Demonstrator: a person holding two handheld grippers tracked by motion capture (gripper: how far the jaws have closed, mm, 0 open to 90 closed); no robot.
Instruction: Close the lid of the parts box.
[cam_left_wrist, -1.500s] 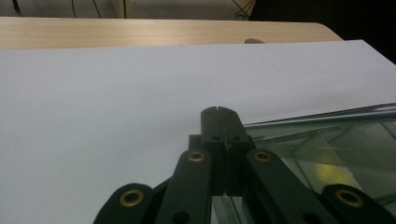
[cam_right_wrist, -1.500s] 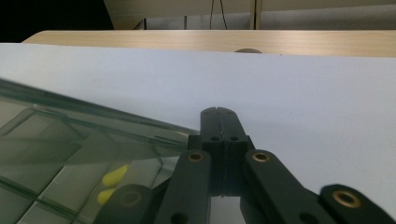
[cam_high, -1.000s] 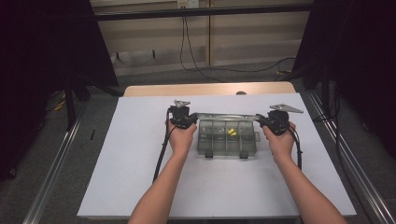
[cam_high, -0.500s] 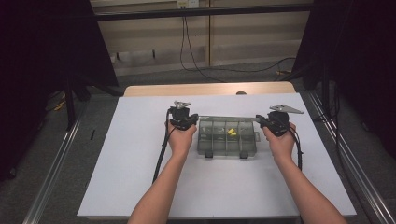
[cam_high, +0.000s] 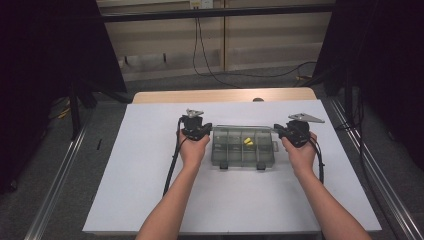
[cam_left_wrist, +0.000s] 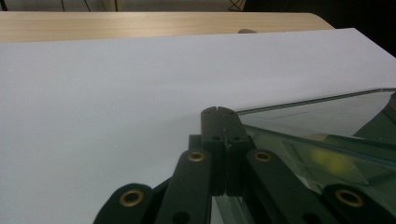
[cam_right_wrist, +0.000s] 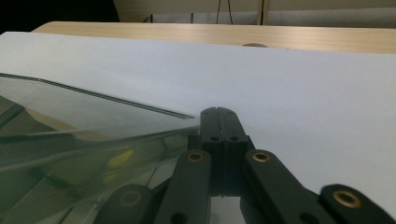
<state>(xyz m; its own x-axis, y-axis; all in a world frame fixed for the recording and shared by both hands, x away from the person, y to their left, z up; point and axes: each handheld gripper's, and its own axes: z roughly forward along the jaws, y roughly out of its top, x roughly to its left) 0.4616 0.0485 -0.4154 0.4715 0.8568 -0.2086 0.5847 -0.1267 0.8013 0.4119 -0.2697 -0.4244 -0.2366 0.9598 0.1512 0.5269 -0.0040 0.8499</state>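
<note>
My forearms come in from the near edge of the white sheet (cam_high: 150, 200) that covers the table, one pair of tongs in each hand. My left tongs (cam_high: 199, 131) sit just beside the left end of the clear plastic compartment box (cam_high: 243, 146); in the left gripper view their black jaws are pressed flat together with nothing between them (cam_left_wrist: 218, 112), and the box's clear lid (cam_left_wrist: 327, 116) lies close on their right. My right tongs (cam_high: 286, 132) sit just beside the box's right end, clenched the same way on nothing (cam_right_wrist: 218, 112), with the lid's edge (cam_right_wrist: 93, 112) running in from their left, up to the jaws. So the box lies between my two tongs, its two dark latches on the side nearest me. Inside it, nearer the far wall, sits a small yellow piece (cam_high: 247, 142). Beyond the tongs the sheet runs on to a strip of bare wooden tabletop (cam_high: 225, 95).
</note>
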